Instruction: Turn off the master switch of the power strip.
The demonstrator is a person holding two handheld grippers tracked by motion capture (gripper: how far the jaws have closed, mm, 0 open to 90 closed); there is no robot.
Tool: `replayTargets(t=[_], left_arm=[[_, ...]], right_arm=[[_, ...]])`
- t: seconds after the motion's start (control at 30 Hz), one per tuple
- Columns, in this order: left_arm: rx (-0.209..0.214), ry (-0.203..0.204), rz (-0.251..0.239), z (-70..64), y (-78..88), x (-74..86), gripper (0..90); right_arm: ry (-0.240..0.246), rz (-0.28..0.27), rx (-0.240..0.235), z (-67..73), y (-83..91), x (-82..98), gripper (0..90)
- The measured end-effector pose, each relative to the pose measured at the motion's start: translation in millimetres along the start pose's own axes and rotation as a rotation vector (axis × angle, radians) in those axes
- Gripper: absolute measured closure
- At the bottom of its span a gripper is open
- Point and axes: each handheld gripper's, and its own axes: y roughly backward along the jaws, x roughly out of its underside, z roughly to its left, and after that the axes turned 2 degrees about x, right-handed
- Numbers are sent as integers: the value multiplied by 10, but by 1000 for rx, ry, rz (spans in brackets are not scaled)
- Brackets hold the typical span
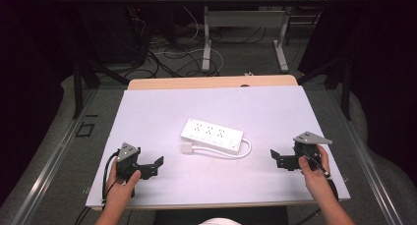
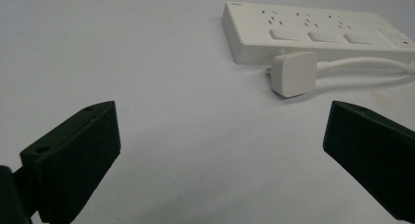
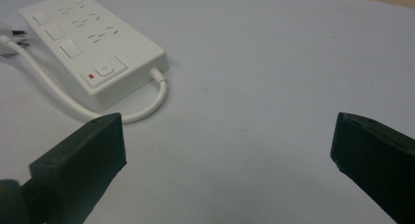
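A white power strip lies flat in the middle of the white table, with three sockets and a switch at its right end. Its short white cable loops back along the front to the white plug, which lies loose beside the strip's left end. My left gripper rests near the front left, open and empty, and points right toward the plug and strip. My right gripper sits at the front right, open and empty, facing the strip's switch end and cable.
A person's hands hold both grippers from the table's near edge. Beyond the far wooden edge stand the metal legs of another desk, with tangled cables on the floor. Dark curtains close in both sides.
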Motion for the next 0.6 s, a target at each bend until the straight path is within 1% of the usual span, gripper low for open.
replayTargets(t=[0.07,0.1,0.13,0.17,0.33,0.4,0.43,0.47,0.5,0.53,0.57,0.6], left_arm=[[0,0,2,7,5,-1,7],[-1,0,2,10,6,-1,7],[-2,-1,1,12,7,0,7],[-3,0,1,13,6,1,7],[-4,0,-3,22,7,1,7],[-3,2,-3,21,6,2,7],[-4,8,-3,18,4,4,7],[-3,7,-2,20,5,3,7],[-4,6,-3,21,4,3,7],[-3,9,-1,21,5,4,7],[-3,9,-1,22,5,4,7],[-4,11,-3,22,4,5,7]], right_arm=[[-21,6,9,-24,23,33,0],[-23,-2,9,-42,22,50,0],[-31,-5,22,-54,24,69,0],[-39,-2,20,-76,31,85,0],[-58,2,51,-156,47,162,0],[-71,-10,53,-180,50,194,0],[-72,-13,63,-196,53,208,0],[-79,-13,65,-209,56,226,0],[-93,-22,76,-218,47,246,0],[-95,-11,69,-242,54,264,0],[-102,-17,74,-252,46,281,0],[-110,-13,75,-266,47,297,0]])
